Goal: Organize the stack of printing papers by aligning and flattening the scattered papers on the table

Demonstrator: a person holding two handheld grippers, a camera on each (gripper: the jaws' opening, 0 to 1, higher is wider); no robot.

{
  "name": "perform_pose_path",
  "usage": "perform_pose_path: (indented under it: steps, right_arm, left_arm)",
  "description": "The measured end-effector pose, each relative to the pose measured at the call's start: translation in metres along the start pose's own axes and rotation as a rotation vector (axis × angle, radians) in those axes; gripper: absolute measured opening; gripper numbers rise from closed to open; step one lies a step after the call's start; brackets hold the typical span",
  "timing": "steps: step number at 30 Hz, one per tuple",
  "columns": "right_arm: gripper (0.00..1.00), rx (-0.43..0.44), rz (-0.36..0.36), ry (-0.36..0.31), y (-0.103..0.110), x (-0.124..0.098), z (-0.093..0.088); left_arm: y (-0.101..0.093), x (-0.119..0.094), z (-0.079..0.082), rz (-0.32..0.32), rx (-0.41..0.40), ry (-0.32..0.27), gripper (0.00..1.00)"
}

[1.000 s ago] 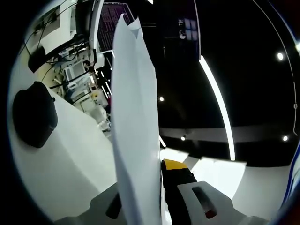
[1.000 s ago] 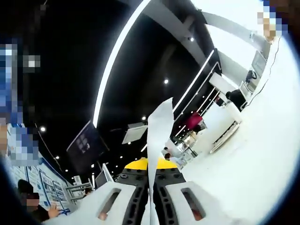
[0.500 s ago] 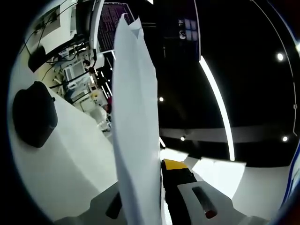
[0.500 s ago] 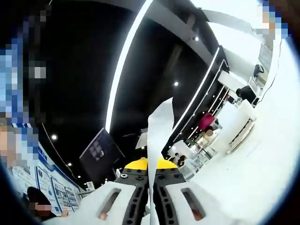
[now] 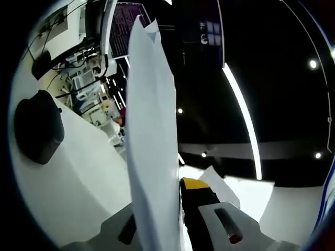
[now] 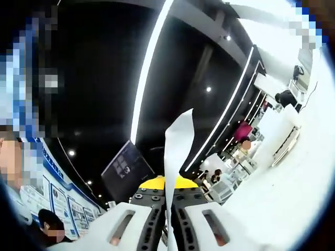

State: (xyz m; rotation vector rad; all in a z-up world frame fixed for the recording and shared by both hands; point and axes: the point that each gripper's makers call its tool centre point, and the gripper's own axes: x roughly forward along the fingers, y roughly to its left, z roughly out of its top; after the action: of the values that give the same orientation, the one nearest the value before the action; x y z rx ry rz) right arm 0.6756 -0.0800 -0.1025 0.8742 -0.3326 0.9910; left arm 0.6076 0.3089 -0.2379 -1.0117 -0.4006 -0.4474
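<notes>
Both the left gripper (image 5: 175,230) and right gripper (image 6: 168,222) pinch the paper stack (image 5: 152,136) edge-on between pressed jaws, apparently lifted off the white table (image 5: 68,178); lower it level to tap edges flush.

a dark ceiling (image 5: 282,104) carries long white light strips (image 5: 242,117) and small round spot lamps (image 5: 312,63). a white table surface (image 5: 73,183) bears a black rounded object (image 5: 37,127), with cluttered shelves (image 5: 86,86) behind. a dark hanging screen (image 6: 125,170) and wall posters (image 6: 55,201) appear beyond.
</notes>
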Motion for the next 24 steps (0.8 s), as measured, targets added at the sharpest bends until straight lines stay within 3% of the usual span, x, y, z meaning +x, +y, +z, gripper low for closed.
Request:
perform_pose_path:
  steps: [24]
  right_arm:
    - [0.00, 0.049, 0.107, -0.001, 0.051, 0.027, -0.020]
  left_arm:
    - [-0.001, 0.000, 0.001, -0.003, -0.003, -0.005, 0.06]
